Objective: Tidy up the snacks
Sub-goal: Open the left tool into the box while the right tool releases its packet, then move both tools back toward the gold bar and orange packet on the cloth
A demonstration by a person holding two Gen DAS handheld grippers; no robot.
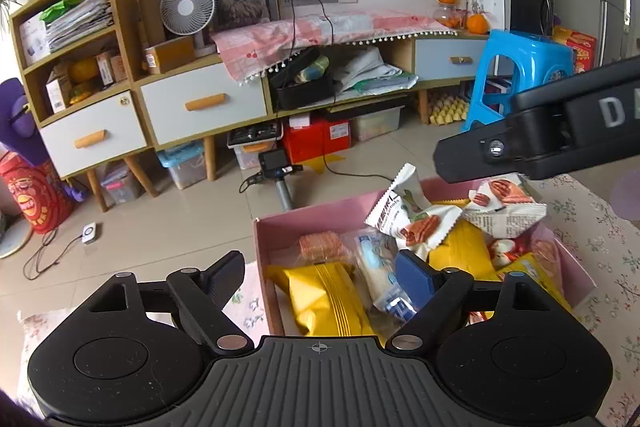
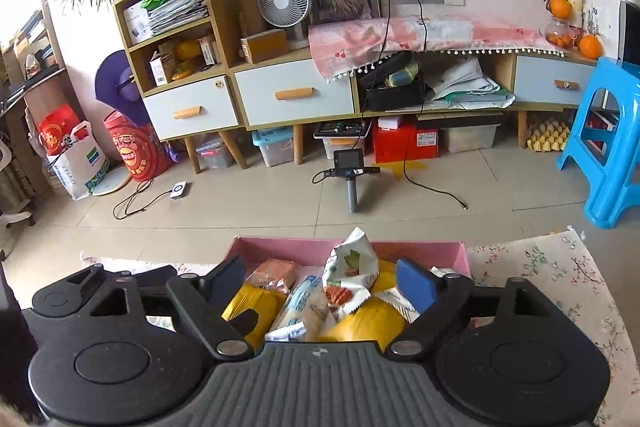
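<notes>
A pink box (image 1: 320, 215) sits on a floral cloth and holds several snack packets. Among them are white pecan packets (image 1: 412, 215), yellow packets (image 1: 328, 299), a clear blue-and-white packet (image 1: 380, 267) and orange crackers (image 1: 320, 245). My left gripper (image 1: 320, 269) hangs open over the box's left half, with nothing between its pads. My right gripper (image 2: 320, 277) is open above the same box (image 2: 280, 247), over the pecan packet (image 2: 352, 267) and a yellow packet (image 2: 372, 319), gripping nothing. In the left wrist view one of its black fingers (image 1: 472, 155) reaches in from the right above the pecan packets.
The floral cloth (image 2: 540, 275) spreads right of the box. Beyond lies tiled floor with a handheld camera (image 2: 350, 163) and loose cables. A blue stool (image 2: 612, 131) stands at the right. A low cabinet (image 2: 296, 95) with drawers lines the far wall.
</notes>
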